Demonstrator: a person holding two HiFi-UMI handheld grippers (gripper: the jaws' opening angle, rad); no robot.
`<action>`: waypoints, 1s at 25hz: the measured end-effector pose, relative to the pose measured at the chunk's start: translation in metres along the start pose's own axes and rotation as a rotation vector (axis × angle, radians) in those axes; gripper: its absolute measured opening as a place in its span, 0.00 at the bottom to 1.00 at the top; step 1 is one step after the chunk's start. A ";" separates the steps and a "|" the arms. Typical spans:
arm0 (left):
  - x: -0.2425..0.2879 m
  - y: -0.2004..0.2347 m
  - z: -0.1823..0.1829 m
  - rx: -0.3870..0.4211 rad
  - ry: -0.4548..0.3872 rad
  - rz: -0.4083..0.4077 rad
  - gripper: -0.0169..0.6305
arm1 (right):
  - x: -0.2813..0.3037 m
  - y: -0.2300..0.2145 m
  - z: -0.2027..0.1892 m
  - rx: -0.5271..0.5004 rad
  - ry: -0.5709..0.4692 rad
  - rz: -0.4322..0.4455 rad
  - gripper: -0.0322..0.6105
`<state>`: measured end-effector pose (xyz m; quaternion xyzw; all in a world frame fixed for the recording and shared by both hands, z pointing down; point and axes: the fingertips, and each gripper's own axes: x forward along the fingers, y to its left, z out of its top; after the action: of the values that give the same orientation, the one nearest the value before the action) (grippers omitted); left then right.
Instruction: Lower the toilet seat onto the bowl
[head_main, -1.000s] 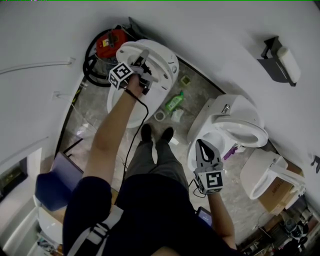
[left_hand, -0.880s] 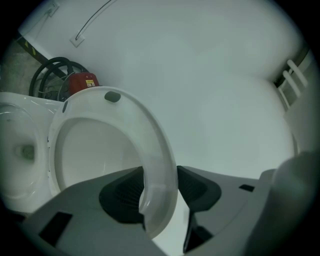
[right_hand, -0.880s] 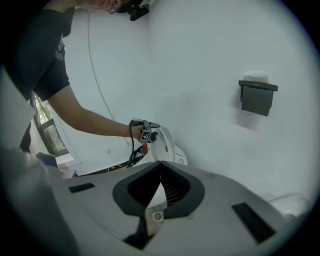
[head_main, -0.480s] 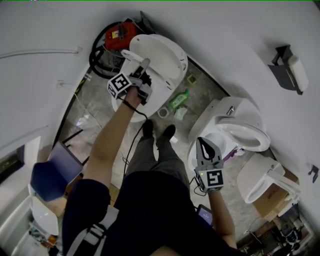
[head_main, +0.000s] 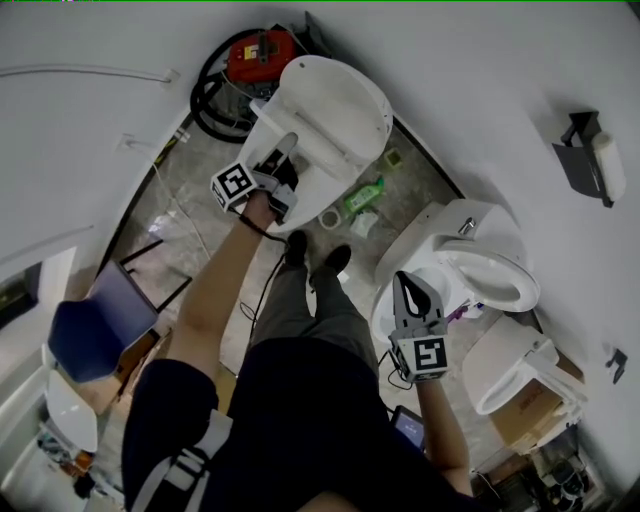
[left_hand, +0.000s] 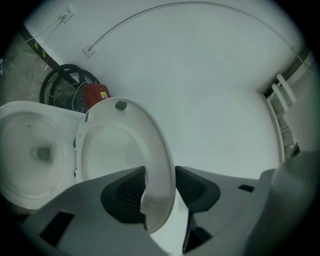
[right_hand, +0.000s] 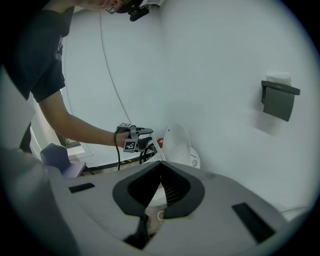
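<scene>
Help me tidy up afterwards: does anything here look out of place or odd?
Yes. A green bottle seems to lie on its side on the floor between the left toilet and the middle toilet, beside a tape roll. At the right, a third toilet looks tipped against a cardboard box.

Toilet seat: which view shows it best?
Left gripper view: the seat shows its ring close up at mid-frame, raised beside the bowl. Head view shows it from above, partly hidden. Right gripper view shows it small and far off.
</scene>
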<state>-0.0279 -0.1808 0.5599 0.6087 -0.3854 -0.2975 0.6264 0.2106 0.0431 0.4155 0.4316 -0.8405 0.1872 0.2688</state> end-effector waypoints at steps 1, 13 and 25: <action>-0.007 0.002 0.000 -0.001 -0.003 0.001 0.34 | 0.000 0.002 -0.001 0.000 0.004 0.005 0.08; -0.077 0.037 0.004 0.045 -0.057 0.073 0.33 | 0.007 0.026 -0.012 -0.028 0.037 0.064 0.08; -0.135 0.076 0.007 0.076 -0.075 0.175 0.33 | 0.021 0.047 -0.011 -0.062 0.058 0.117 0.08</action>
<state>-0.1121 -0.0651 0.6186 0.5843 -0.4714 -0.2493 0.6118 0.1649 0.0624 0.4334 0.3674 -0.8616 0.1889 0.2950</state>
